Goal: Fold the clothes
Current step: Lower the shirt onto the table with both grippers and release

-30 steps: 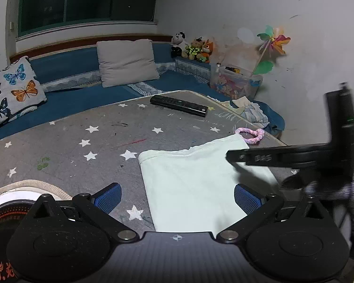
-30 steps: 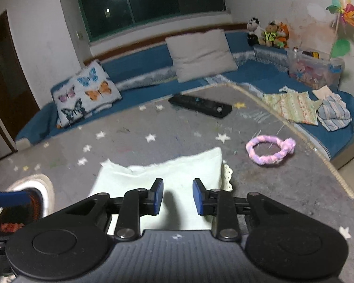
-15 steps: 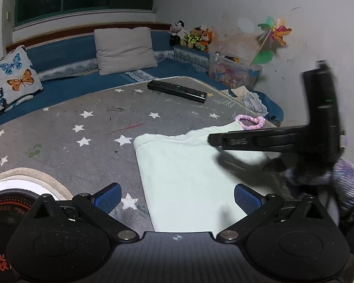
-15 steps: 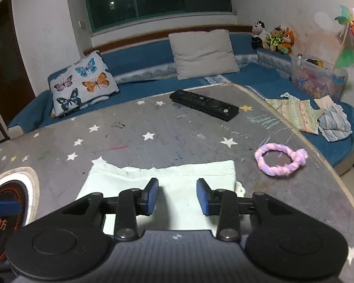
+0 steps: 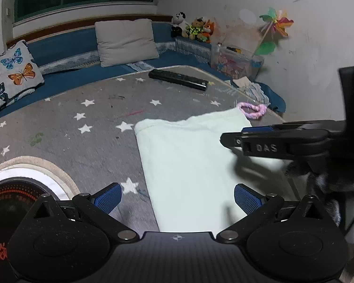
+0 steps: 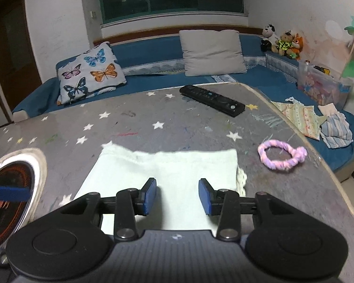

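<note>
A pale mint cloth point(image 5: 188, 155) lies folded flat on the grey star-patterned table point(image 5: 82, 108). My left gripper point(image 5: 177, 197) stands wide open over the cloth's near left edge, with nothing gripped. My right gripper point(image 6: 177, 194) hovers over the same cloth point(image 6: 167, 165); its jaws are opening and nothing is pinched between the blue pads point(image 6: 151, 192). In the left wrist view the right gripper point(image 5: 231, 139) reaches in from the right, above the cloth's right side. A blue finger point(image 6: 9, 193) of the left gripper shows at the left edge of the right wrist view.
A black remote point(image 6: 212, 97) lies at the table's far side and a pink braided ring point(image 6: 282, 155) near its right edge. A round inset burner point(image 6: 11, 176) sits at the left. Loose clothes point(image 6: 318, 122), a toy box point(image 6: 323, 87) and pillows lie on the blue bench behind.
The right gripper's jaws have spread apart above the cloth, and it has risen slightly and levelled. The left gripper has stayed open and almost still.
</note>
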The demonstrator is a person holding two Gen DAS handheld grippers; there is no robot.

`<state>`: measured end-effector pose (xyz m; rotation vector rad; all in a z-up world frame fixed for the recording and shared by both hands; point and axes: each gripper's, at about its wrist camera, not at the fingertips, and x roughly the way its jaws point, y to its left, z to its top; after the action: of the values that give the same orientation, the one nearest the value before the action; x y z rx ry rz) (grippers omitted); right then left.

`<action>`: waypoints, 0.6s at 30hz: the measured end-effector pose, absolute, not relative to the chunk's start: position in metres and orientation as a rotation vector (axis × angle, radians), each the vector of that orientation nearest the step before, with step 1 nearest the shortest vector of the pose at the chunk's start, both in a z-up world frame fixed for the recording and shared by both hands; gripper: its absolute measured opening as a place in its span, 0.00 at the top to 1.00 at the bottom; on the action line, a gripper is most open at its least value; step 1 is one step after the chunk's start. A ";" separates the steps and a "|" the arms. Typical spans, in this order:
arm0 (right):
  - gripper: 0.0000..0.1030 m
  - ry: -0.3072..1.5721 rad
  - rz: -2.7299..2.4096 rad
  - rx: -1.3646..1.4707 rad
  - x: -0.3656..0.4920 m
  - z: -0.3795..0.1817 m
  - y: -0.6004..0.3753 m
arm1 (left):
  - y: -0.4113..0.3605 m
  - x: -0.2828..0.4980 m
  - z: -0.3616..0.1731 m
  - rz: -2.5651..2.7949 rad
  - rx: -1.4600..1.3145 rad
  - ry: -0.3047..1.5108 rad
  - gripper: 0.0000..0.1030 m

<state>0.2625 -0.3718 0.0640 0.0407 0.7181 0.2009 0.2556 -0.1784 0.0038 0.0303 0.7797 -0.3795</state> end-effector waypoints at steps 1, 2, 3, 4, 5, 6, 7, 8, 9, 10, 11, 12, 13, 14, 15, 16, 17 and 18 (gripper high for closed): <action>0.62 0.723 0.205 0.045 0.259 0.064 -0.373 | -0.179 0.255 0.003 -0.381 0.033 0.783 0.00; 0.62 0.726 0.208 0.047 0.253 0.064 -0.373 | -0.181 0.254 0.002 -0.382 0.035 0.786 0.00; 0.62 0.727 0.210 0.045 0.249 0.064 -0.373 | -0.182 0.254 0.001 -0.383 0.038 0.789 0.00; 0.62 0.728 0.212 0.042 0.244 0.063 -0.373 | -0.183 0.253 0.000 -0.384 0.041 0.792 0.00; 0.62 0.728 0.212 0.042 0.240 0.063 -0.374 | -0.184 0.253 -0.001 -0.385 0.044 0.794 0.00; 0.62 0.728 0.212 0.043 0.237 0.063 -0.374 | -0.184 0.252 -0.001 -0.385 0.046 0.796 0.00; 0.62 0.725 0.215 0.046 0.232 0.064 -0.374 | -0.184 0.251 -0.002 -0.384 0.048 0.798 0.00; 0.62 0.722 0.219 0.051 0.228 0.065 -0.374 | -0.184 0.251 -0.002 -0.384 0.050 0.799 0.00; 0.62 0.722 0.221 0.055 0.223 0.066 -0.375 | -0.183 0.250 -0.003 -0.383 0.052 0.801 0.00; 0.62 0.722 0.221 0.056 0.219 0.067 -0.376 | -0.183 0.250 -0.004 -0.379 0.052 0.803 0.00; 0.62 0.722 0.220 0.057 0.214 0.068 -0.376 | -0.183 0.250 -0.005 -0.376 0.050 0.807 0.00; 0.62 0.723 0.221 0.054 0.210 0.068 -0.376 | -0.182 0.250 -0.006 -0.374 0.049 0.810 0.00; 0.62 0.723 0.223 0.051 0.206 0.068 -0.376 | -0.182 0.249 -0.006 -0.372 0.049 0.813 0.00; 0.62 0.729 0.225 0.048 0.202 0.067 -0.376 | -0.182 0.249 -0.007 -0.372 0.050 0.815 0.00; 0.62 0.736 0.227 0.045 0.198 0.066 -0.376 | -0.182 0.248 -0.008 -0.372 0.050 0.816 0.00; 0.62 0.740 0.228 0.043 0.195 0.065 -0.376 | -0.181 0.248 -0.009 -0.373 0.051 0.818 0.00; 0.62 0.743 0.229 0.041 0.190 0.064 -0.376 | -0.181 0.247 -0.009 -0.373 0.053 0.820 0.00; 0.62 0.742 0.231 0.040 0.186 0.064 -0.376 | -0.181 0.246 -0.011 -0.373 0.055 0.822 0.00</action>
<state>0.1857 -0.3765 0.0644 0.0404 0.7425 0.2306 0.2461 -0.1811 -0.0105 0.0555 0.8224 -0.3734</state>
